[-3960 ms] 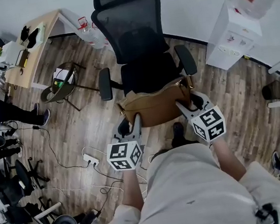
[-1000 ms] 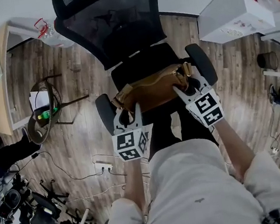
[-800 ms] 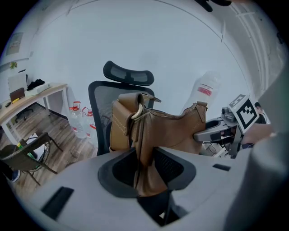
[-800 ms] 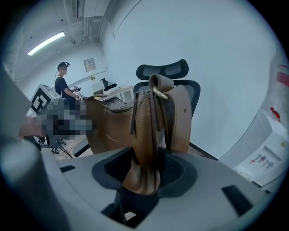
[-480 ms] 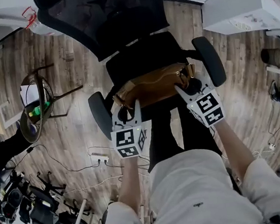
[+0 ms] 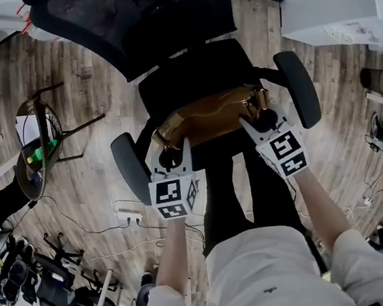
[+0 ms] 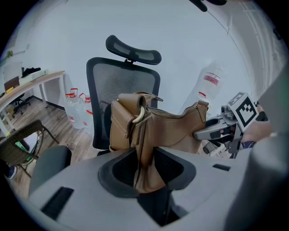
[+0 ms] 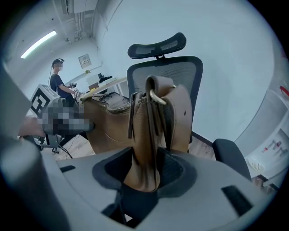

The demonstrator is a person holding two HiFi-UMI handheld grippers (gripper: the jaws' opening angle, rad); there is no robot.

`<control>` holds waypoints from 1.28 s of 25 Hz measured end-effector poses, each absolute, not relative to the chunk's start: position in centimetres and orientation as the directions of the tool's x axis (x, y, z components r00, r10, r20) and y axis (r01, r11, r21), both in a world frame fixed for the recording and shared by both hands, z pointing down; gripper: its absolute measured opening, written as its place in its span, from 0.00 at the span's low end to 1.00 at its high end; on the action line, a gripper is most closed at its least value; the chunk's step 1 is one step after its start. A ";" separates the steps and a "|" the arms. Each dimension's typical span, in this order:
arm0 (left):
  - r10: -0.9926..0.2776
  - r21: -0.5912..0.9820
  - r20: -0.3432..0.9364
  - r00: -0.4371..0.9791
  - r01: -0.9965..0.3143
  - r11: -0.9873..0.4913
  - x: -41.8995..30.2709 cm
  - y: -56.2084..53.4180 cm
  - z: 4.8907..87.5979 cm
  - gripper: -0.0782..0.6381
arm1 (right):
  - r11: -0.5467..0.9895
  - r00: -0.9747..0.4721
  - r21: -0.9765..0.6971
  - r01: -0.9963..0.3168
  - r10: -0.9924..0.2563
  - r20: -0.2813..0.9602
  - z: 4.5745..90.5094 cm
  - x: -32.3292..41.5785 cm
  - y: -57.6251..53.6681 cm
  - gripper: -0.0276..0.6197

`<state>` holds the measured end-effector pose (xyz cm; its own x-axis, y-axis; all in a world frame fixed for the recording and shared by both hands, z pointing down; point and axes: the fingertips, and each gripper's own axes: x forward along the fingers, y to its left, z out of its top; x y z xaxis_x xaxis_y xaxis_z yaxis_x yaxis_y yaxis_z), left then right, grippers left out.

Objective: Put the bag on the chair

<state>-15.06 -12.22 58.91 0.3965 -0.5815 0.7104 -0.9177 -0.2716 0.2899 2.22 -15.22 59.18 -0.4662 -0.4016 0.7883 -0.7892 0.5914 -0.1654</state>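
Observation:
A tan leather bag (image 6: 209, 117) hangs between my two grippers over the front of the black office chair's seat (image 6: 192, 79). My left gripper (image 6: 170, 144) is shut on the bag's left end, where a strap and ring (image 7: 140, 115) run into its jaws. At the bag's right end my right gripper (image 6: 252, 121) is shut on the folded leather (image 8: 146, 149). The bag (image 7: 156, 128) stays upright with its zip on top; whether its bottom touches the seat I cannot tell. The chair's mesh back (image 7: 123, 85) and headrest stand just behind it.
The chair's armrests (image 6: 298, 87) flank the bag on both sides. A wicker chair (image 6: 36, 145) stands on the wood floor at left, a white water dispenser (image 6: 340, 3) at top right. Cables and a power strip (image 6: 131, 215) lie by my legs. A person sits at a desk (image 8: 61, 85) far off.
Both grippers have come down with the bag toward the chair seat, and the chair has grown larger in the head view. The grips have not changed.

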 end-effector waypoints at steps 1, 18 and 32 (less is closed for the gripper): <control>-0.582 0.292 0.710 0.396 -0.918 -0.269 -15.1 -12.4 59.4 0.25 | 0.589 -0.464 -0.165 -0.791 -0.402 0.789 59.6 2.2 -15.4 0.32; -0.588 0.265 0.717 0.375 -0.926 -0.268 -15.4 -16.7 63.7 0.25 | 0.595 -0.454 -0.137 -0.792 -0.423 0.785 63.8 1.7 -19.7 0.32; -0.614 0.256 0.704 0.356 -0.934 -0.249 -15.7 -19.3 66.7 0.29 | 0.632 -0.460 -0.106 -0.767 -0.428 0.778 66.4 0.8 -23.3 0.32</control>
<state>-15.71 -19.33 66.71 0.3561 -0.6144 0.7041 -0.9343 -0.2486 0.2555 0.81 -23.28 66.41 -0.4597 -0.4277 0.7783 -0.7674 0.6324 -0.1057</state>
